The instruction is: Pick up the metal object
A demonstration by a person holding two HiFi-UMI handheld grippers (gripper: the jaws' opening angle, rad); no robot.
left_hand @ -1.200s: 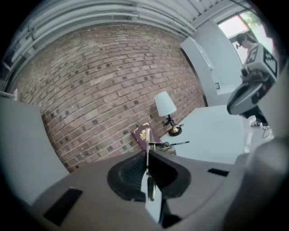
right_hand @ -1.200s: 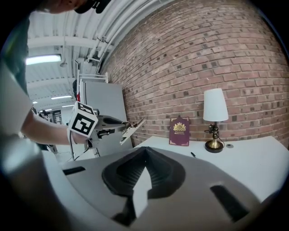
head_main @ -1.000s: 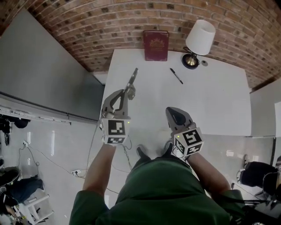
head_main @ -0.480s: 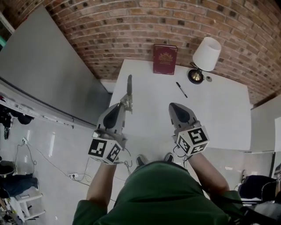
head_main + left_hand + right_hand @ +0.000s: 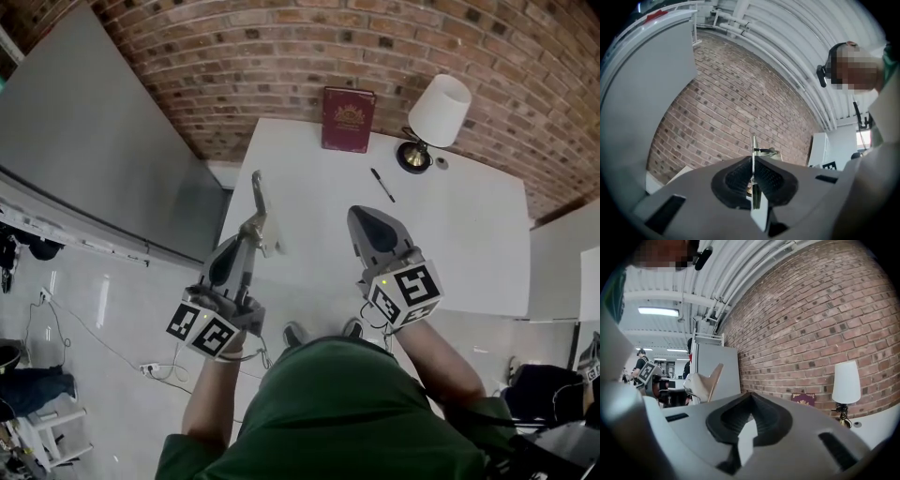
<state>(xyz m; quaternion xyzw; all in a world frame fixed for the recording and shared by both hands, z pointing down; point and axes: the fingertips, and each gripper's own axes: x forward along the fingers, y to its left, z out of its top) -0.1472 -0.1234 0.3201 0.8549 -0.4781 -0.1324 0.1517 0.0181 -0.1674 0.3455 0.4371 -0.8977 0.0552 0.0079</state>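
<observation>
Nearest you, your left hand-held gripper [image 5: 249,234] is clamping the metal object [image 5: 257,190] edge-on between its closed pads. You are holding it in the air, well apart from the lamp [image 5: 439,101], over the desk's [image 5: 459,234] near corner on the far side from the lamp. The object is looking thin, stiff and smooth, and probably light, so it may be prone to turning in the pads. You are gripping it near its lower end, with the long strip sticking out past the jaw tips; a hold nearer the middle would probably be steadier. Your right hand-held gripper [image 5: 360,217] is hovering beside it, on the lamp's side, with its jaws closed on nothing. Farther out, a pen [image 5: 382,185] is lying on the desk just short of the lamp. A red book [image 5: 348,119] is resting to the lamp's left at the brick wall [image 5: 234,56], and a small round thing [image 5: 441,163] is sitting by the lamp's base. Nothing is standing in the object's way.
</observation>
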